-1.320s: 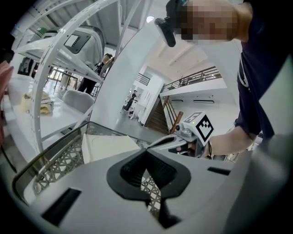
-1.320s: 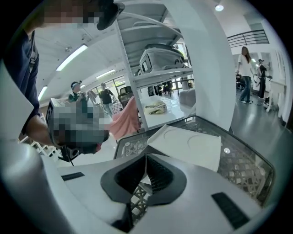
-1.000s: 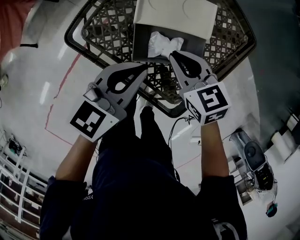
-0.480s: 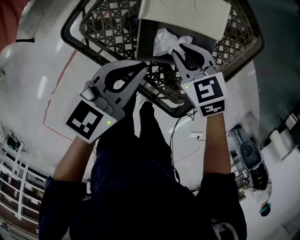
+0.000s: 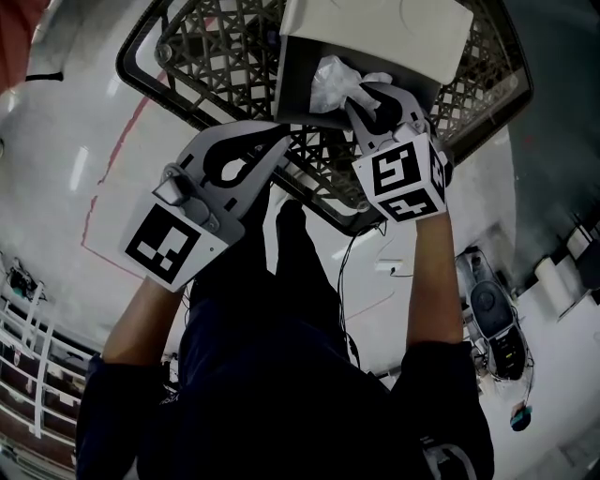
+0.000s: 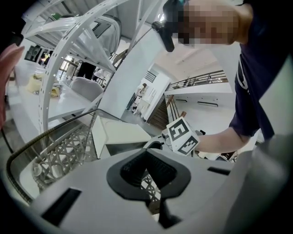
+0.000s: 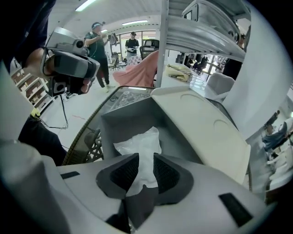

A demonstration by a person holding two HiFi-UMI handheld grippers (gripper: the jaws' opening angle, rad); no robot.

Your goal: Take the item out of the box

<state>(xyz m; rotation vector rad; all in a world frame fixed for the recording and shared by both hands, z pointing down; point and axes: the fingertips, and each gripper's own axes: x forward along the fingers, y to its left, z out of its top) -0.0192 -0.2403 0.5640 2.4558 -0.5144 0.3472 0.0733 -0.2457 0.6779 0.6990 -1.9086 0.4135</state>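
An open white box (image 5: 375, 28) sits in a dark lattice basket (image 5: 216, 47), its lid tipped back. A crumpled white item (image 5: 330, 82) sticks up out of the box. My right gripper (image 5: 359, 94) reaches into the box's opening. In the right gripper view the white item (image 7: 139, 146) runs down between the pads of that gripper (image 7: 145, 160), which is shut on it, with the grey box wall (image 7: 123, 119) behind. My left gripper (image 5: 286, 133) hovers at the basket's near rim, shut on nothing. Its tips (image 6: 147, 153) meet above the lattice basket (image 6: 64, 151).
The basket stands over a white floor with a red tape line (image 5: 122, 141). Cables and gear (image 5: 487, 309) lie on the floor at the right. A white shelving rack (image 7: 206, 27) rises beside the box. Two people (image 7: 98, 45) stand far off.
My right gripper has pushed farther into the box opening and turned a little. The white item now stands slightly higher. The left gripper has barely shifted.
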